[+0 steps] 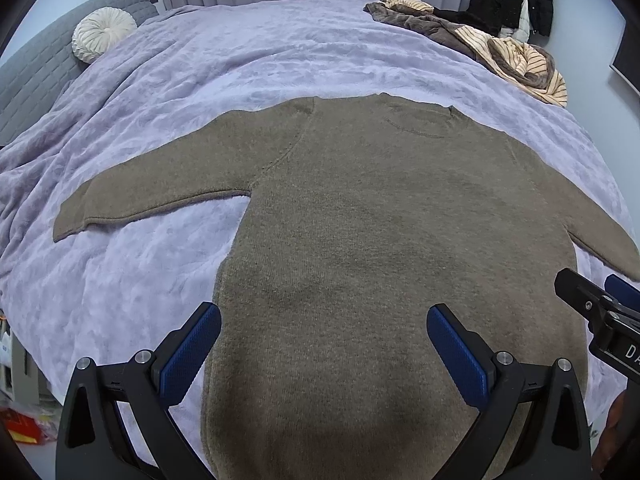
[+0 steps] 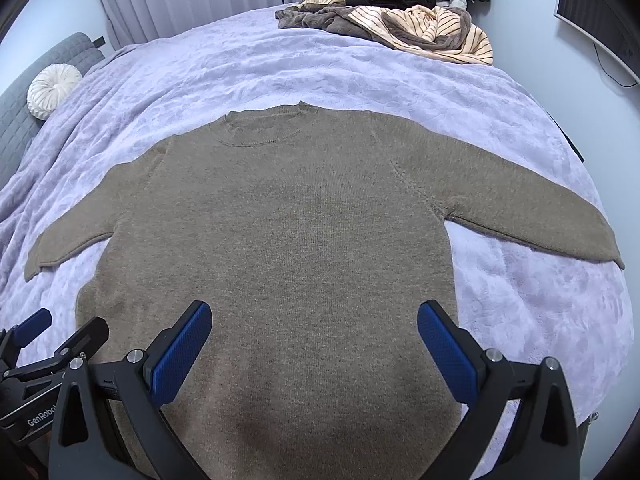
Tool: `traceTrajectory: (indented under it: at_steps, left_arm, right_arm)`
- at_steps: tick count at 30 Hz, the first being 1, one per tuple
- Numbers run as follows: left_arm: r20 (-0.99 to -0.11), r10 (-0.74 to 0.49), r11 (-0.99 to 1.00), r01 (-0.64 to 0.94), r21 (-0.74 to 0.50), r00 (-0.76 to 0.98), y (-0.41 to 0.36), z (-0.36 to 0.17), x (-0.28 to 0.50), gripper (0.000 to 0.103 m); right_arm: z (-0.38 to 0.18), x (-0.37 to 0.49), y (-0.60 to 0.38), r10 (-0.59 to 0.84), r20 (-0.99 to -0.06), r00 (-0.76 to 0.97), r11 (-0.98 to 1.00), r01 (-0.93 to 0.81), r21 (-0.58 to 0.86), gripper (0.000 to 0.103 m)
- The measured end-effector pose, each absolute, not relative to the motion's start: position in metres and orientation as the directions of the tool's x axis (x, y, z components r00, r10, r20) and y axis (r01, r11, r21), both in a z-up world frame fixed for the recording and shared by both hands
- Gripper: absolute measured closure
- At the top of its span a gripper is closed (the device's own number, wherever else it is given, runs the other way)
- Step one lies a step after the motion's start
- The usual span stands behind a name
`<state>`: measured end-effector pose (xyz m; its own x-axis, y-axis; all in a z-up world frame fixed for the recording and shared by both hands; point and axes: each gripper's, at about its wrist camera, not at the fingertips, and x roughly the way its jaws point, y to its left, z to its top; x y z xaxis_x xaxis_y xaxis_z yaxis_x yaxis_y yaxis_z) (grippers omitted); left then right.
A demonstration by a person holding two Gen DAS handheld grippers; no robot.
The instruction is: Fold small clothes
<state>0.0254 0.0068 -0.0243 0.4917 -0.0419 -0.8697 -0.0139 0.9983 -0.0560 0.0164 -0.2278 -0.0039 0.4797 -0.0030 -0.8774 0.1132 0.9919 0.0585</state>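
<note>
Lavender plush blanket (image 1: 280, 52) covers the bed, where a taupe knit sweater (image 1: 360, 220) lies flat at centre frame, both sleeves out. Soft, limp and light by the look of it, the knit should drape and sag when lifted; a sleeve cuff (image 1: 66, 226) or hem corner seems the best hold. Left gripper (image 1: 324, 344) and right gripper (image 2: 314, 340) hover spread wide, empty.

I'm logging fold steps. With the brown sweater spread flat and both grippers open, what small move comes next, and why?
Probably the left gripper reaches to the left sleeve to fold it inward. The sweater lies flat, both sleeves outstretched on the blanket, and both grippers hold nothing; the right gripper could mirror it.
</note>
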Motion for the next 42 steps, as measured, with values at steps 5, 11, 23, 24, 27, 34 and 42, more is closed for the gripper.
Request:
traceTrajectory:
  at_steps: [5, 11, 23, 24, 27, 34, 42]
  left_arm:
    - [-0.868, -0.018, 0.999, -0.016, -0.029, 0.497, 0.009, -0.028, 0.03, 0.0]
    - [-0.879, -0.018, 0.999, -0.021, -0.032, 0.477, 0.012, -0.034, 0.035, 0.0]
    - [-0.901, -0.012, 0.999, -0.033, -0.029, 0.434, 0.018, -0.045, 0.041, 0.0]
    - [-0.902, -0.013, 0.999, -0.035, -0.03, 0.432, 0.019, -0.046, 0.042, 0.0]
    - [-0.903, -0.014, 0.999, -0.039, -0.034, 0.43, 0.022, -0.048, 0.045, 0.0]
    - [-0.905, -0.023, 0.998, -0.048, -0.047, 0.425, 0.031, -0.054, 0.054, 0.0]
    - [-0.883, -0.086, 0.988, -0.072, -0.134, 0.461, 0.052, -0.057, 0.061, 0.0]
  right_arm:
    - [-0.007, 0.02, -0.229, -0.005, -0.882, 0.471, 0.991, 0.118, 0.057, 0.001]
    - [-0.011, 0.023, -0.231, -0.007, -0.889, 0.458, 0.99, 0.127, 0.058, 0.001]
    - [-0.019, 0.031, -0.226, 0.004, -0.897, 0.441, 0.991, 0.117, 0.063, 0.001]
    - [-0.019, 0.032, -0.226, 0.004, -0.898, 0.439, 0.991, 0.118, 0.062, 0.001]
    - [-0.022, 0.034, -0.224, 0.002, -0.901, 0.433, 0.992, 0.116, 0.057, 0.001]
    - [-0.025, 0.04, -0.216, 0.0, -0.906, 0.423, 0.993, 0.106, 0.049, 0.001]
    - [-0.029, 0.044, -0.213, 0.075, -0.898, 0.434, 0.986, 0.104, 0.133, 0.001]
